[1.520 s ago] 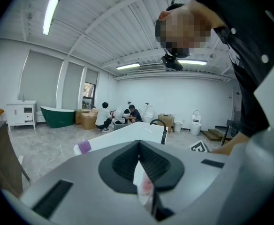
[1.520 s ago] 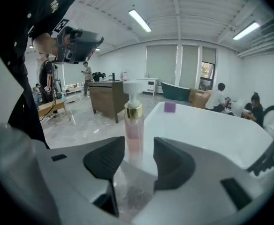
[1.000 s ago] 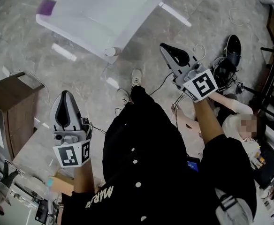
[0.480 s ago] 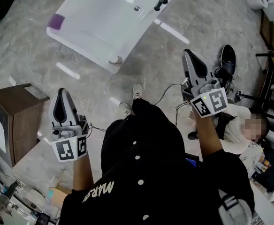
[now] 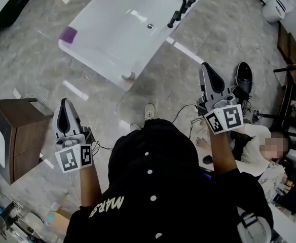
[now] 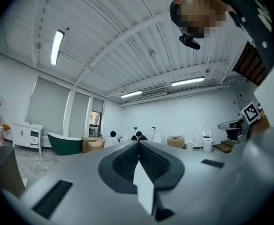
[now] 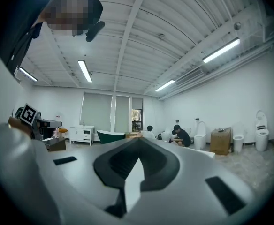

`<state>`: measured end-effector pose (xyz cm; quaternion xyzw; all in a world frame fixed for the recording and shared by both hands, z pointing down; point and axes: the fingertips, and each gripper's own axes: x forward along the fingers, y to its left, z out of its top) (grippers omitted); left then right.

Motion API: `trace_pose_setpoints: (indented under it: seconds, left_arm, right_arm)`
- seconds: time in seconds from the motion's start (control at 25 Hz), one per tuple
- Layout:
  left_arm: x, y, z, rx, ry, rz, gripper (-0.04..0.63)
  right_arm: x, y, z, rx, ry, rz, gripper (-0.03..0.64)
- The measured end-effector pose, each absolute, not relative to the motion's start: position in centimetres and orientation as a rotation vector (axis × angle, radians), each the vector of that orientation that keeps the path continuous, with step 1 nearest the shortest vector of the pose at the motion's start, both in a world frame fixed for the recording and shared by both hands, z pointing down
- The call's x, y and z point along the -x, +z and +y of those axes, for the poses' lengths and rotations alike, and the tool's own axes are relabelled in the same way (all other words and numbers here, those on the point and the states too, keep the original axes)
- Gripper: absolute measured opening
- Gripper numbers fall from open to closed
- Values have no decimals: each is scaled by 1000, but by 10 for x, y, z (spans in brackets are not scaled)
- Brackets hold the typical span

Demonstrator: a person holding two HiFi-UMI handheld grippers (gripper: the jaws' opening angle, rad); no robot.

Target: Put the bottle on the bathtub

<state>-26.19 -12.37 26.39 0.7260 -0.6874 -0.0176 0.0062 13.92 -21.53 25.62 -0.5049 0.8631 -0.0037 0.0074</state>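
Before the person's chest, both forearms reach forward and level; the left gripper [image 5: 65, 108] and right gripper [image 5: 208, 71] each hold nothing, fingers pressed together. Beyond them stands the white bathtub [image 5: 93, 59], with a purple item [image 5: 68, 33], possibly the bottle, on its rim.
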Motion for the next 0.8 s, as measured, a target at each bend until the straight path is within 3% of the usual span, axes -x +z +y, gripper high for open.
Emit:
trace_pose_setpoints:
  seconds: [0.8]
  left_arm:
    - [272, 255, -119, -2225, -72, -2226, 11]
  right_arm:
    - [-124, 257, -218, 1559, -3, 2723, 3]
